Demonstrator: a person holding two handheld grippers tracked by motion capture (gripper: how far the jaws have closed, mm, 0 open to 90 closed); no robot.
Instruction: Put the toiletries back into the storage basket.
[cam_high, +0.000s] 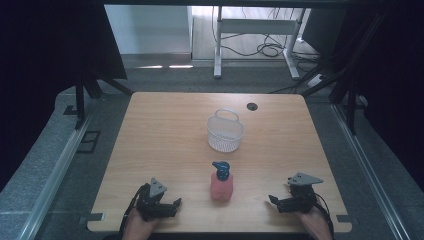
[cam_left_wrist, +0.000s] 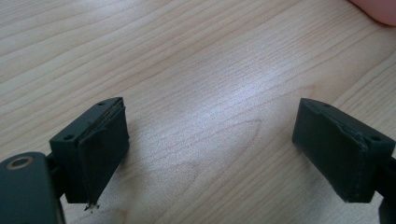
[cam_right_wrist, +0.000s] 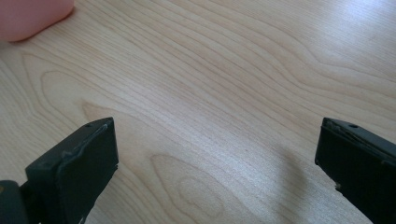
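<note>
Wooden table (cam_high: 165, 130), both grippers low at near edge, jaws spread, flanking pink bottle (cam_high: 221, 186).

At the lower left of the high view, the left gripper (cam_high: 170, 204) is showing black, wearing a grey three-cornered plate and trailing a black cable. The right gripper (cam_high: 274, 201), lower right, is looking alike. Small screw holes are dotting the jaws' rectangular black pads (cam_left_wrist: 100, 149).

Light wooden table (cam_high: 160, 130), pink bottle (cam_high: 221, 186) with a blue pump top standing near the middle of the near edge, white mesh basket (cam_high: 225, 133) with a handle further back at the centre, small dark round hole (cam_high: 252, 106) by the far edge
</note>
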